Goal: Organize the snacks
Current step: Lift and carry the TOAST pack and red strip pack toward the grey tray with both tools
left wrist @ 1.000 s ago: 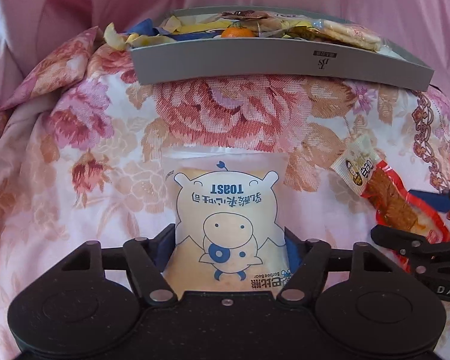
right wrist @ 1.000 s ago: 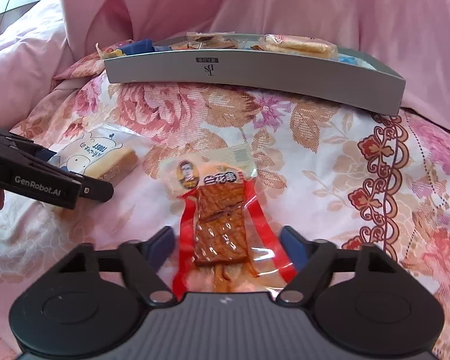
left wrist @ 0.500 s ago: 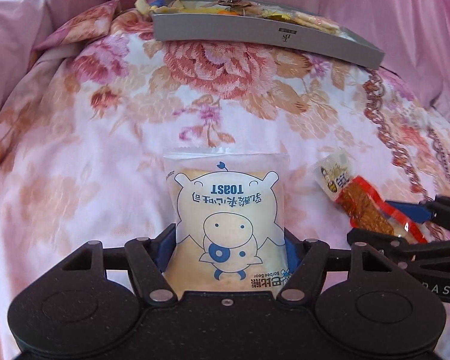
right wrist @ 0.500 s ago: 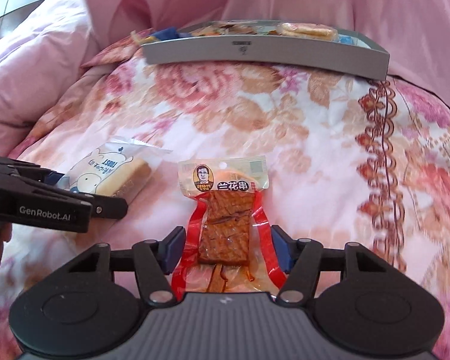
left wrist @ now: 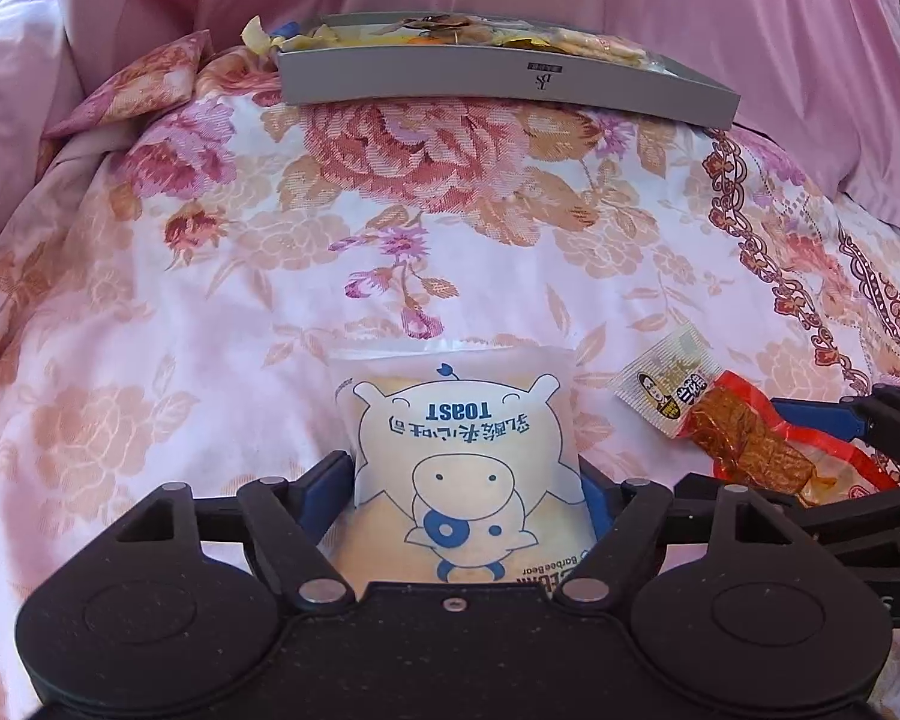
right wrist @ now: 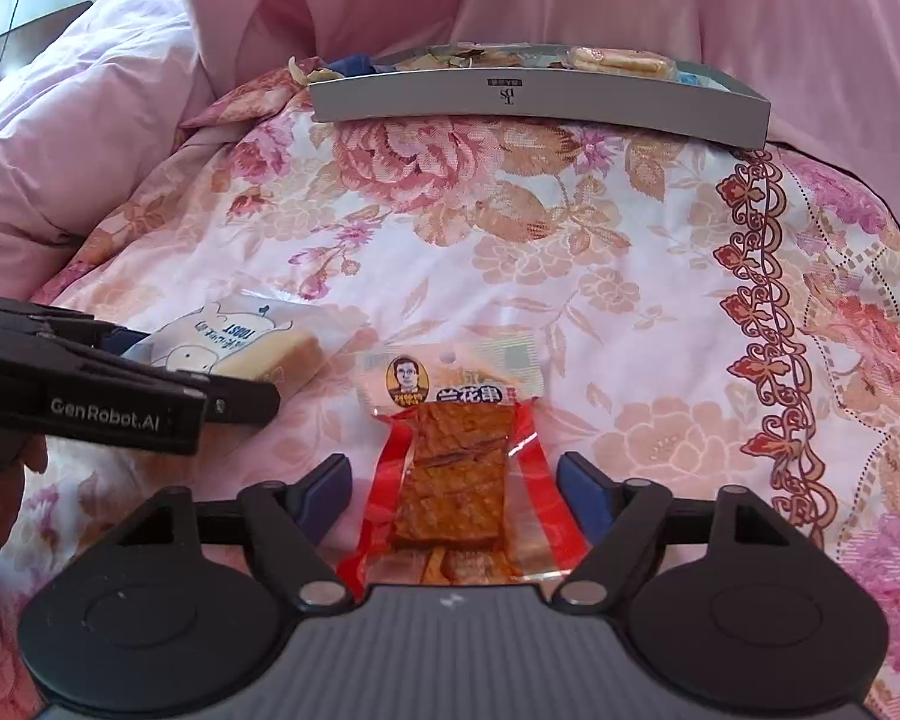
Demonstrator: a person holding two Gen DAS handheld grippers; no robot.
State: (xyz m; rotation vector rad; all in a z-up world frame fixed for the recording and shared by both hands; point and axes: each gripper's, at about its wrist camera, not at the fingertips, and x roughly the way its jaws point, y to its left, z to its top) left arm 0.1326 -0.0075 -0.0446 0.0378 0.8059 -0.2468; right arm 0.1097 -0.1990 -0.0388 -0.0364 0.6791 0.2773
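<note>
Toast packet (left wrist: 459, 468) lies left of tofu packet (left wrist: 744, 438), tray (left wrist: 510, 84) behind both.

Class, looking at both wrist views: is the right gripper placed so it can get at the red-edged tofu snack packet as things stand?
Probably yes. The tofu snack packet lies on the floral quilt between the right gripper fingers, which have just been opening and stand clear of it. Nothing covers it.

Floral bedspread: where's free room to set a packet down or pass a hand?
Free: the wide floral bedspread between the grey snack-filled box and the packets, plus its left side. Crowded: the near edge, where the white toast packet, the red-edged clear tofu-skewer packet and both grippers sit.
</note>
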